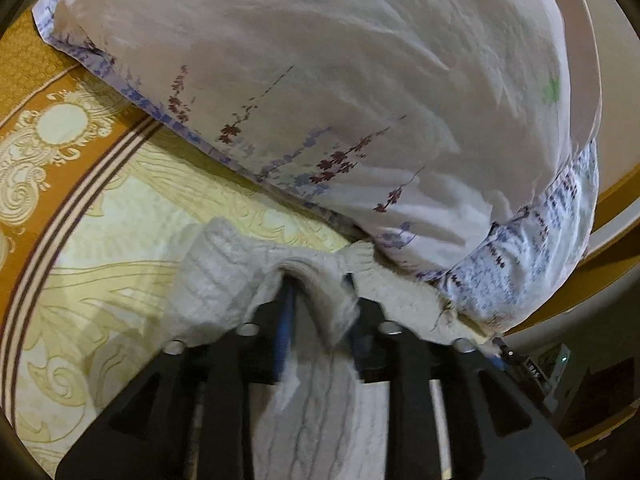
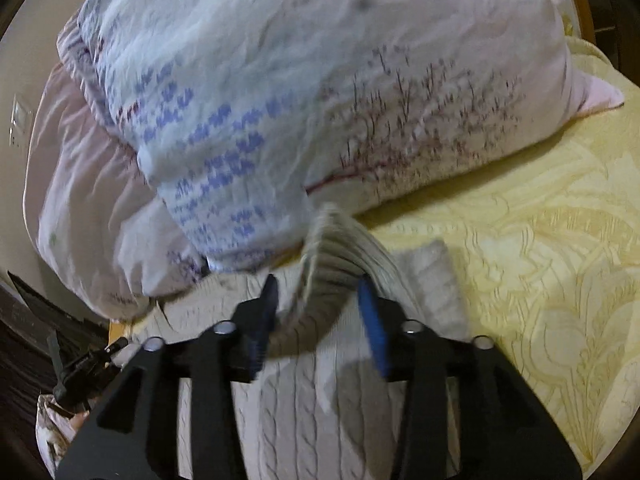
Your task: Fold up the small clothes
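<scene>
A pale grey cable-knit sweater (image 1: 216, 280) lies on the yellow bedspread (image 1: 120, 220), close against the pillows. My left gripper (image 1: 320, 292) has a raised fold of the sweater between its blue-padded fingers, and the jaws stand partly apart around the cloth. In the right wrist view the same sweater (image 2: 312, 420) spreads under my right gripper (image 2: 320, 292). Its ribbed hem stands up between the fingers (image 2: 374, 328), which are spread wide around it. The fingertips of both grippers are partly hidden by cloth.
A large white floral pillow (image 1: 320, 80) (image 2: 320, 80) fills the space right ahead, with a pink pillow (image 2: 80, 180) beneath it. The bedspread's orange border (image 1: 60, 92) runs at the left. The bed's wooden edge (image 1: 616, 196) and dark furniture (image 2: 24, 320) lie to the sides.
</scene>
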The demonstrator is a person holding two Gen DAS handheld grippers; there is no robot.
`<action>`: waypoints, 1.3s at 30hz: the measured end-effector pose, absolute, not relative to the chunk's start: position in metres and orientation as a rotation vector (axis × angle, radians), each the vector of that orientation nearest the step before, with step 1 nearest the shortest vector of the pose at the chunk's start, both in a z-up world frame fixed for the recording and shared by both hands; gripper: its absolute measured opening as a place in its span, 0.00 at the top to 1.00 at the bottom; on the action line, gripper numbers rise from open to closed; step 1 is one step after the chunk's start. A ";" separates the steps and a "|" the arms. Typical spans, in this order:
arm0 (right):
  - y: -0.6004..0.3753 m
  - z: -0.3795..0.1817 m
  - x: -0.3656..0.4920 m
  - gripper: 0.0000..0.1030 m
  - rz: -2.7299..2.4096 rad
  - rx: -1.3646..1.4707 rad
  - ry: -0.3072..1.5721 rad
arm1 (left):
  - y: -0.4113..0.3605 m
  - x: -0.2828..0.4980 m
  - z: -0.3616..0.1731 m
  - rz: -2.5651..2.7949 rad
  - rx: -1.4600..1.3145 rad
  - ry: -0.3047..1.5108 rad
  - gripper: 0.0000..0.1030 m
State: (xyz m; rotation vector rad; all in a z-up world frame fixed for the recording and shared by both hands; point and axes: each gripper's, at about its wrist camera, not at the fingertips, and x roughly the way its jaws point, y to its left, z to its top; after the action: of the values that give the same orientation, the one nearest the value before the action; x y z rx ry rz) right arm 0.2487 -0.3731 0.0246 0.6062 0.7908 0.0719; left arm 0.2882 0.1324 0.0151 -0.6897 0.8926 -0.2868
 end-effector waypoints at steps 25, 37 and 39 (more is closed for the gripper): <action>-0.375 0.011 0.137 0.87 0.021 0.411 0.831 | 0.131 0.184 0.017 -0.249 -0.332 0.883 0.91; -0.362 0.031 0.107 0.93 -0.027 0.328 0.782 | 0.149 0.165 0.017 -0.293 -0.366 0.874 0.93; -0.365 0.016 0.114 0.93 -0.062 0.337 0.838 | 0.151 0.167 0.011 -0.294 -0.385 0.886 0.93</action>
State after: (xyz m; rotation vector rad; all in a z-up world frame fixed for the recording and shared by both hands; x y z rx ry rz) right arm 0.1139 -0.3651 0.0161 0.3374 0.8383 -0.0622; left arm 0.1670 0.1506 0.0109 -0.3854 0.8863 -0.2942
